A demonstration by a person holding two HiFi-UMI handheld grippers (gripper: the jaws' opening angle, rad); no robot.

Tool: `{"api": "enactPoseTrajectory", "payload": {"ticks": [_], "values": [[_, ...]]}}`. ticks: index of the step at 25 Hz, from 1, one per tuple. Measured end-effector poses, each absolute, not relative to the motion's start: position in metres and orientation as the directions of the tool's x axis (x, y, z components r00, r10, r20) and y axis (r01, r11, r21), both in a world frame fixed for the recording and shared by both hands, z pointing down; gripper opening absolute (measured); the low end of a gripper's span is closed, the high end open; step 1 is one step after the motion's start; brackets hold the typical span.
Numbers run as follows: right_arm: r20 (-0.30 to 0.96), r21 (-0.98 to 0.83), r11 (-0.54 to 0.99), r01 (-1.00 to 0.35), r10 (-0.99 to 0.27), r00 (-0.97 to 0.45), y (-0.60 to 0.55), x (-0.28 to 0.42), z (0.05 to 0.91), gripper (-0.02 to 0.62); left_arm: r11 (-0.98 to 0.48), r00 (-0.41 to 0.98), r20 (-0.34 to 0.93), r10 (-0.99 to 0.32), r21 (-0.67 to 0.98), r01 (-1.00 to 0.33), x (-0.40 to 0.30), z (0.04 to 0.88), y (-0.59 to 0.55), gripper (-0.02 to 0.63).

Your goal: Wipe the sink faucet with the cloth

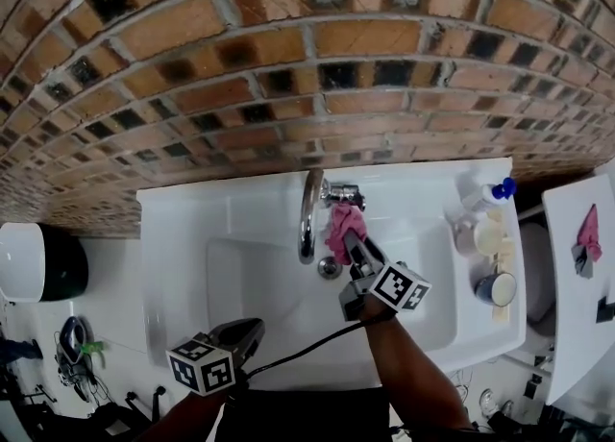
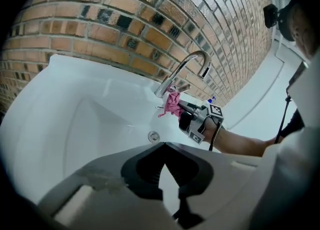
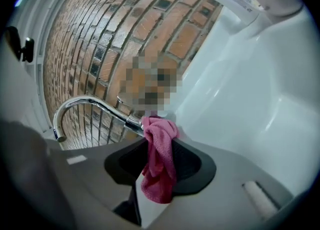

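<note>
- Right gripper (image 3: 159,176): jaws clamped on the pink cloth (image 3: 160,166). The cloth is pinched mid-length, with a bunched top end above the jaws and a loose tail hanging below.
- Cloth position: middle of the sink's (image 1: 192,209) back edge. Its top end touches the lower stem of the chrome faucet (image 3: 85,105), just above the base.
- Left gripper (image 2: 161,174): jaws drawn together with nothing between them. It is held low over the sink's front edge and is idle.
- Step in hand (judgement): wiping the stem near the base.
- Technique (judgement): keep the bunched end pressed to the metal, stroke along the curve toward the spout tip, then work round the far side. The grip should hold firm so the cloth does not slip out.
- Cloth appearance: pink, textured weave, crumpled, edges slightly frayed. Cannot tell whether it is wet.
</note>
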State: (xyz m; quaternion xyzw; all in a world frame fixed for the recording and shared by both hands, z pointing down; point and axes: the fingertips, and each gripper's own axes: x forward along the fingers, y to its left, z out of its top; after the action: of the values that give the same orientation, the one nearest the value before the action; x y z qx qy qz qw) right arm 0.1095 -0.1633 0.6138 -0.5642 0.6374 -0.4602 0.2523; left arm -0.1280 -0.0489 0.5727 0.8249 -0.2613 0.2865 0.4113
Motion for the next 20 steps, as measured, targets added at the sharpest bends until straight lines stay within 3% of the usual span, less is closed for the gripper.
{"api": "enactPoseTrajectory", "payload": {"ticks": [8, 20], "values": [[0.249, -0.866, -0.101, -0.49, -0.936, -0.247, -0.157, 0.106, 0.63, 0.144, -0.496, 0.683, 0.7, -0.209, 0.526, -0.691, -0.133, 0.574, -0.052, 0.006], [0.228, -0.86, -0.022, -0.51, -0.911, -0.345, -0.198, 0.07, 0.6, 0.144, -0.46, 0.659, 0.706, -0.258, 0.51, -0.727, -0.139, 0.562, -0.043, 0.006]]}}
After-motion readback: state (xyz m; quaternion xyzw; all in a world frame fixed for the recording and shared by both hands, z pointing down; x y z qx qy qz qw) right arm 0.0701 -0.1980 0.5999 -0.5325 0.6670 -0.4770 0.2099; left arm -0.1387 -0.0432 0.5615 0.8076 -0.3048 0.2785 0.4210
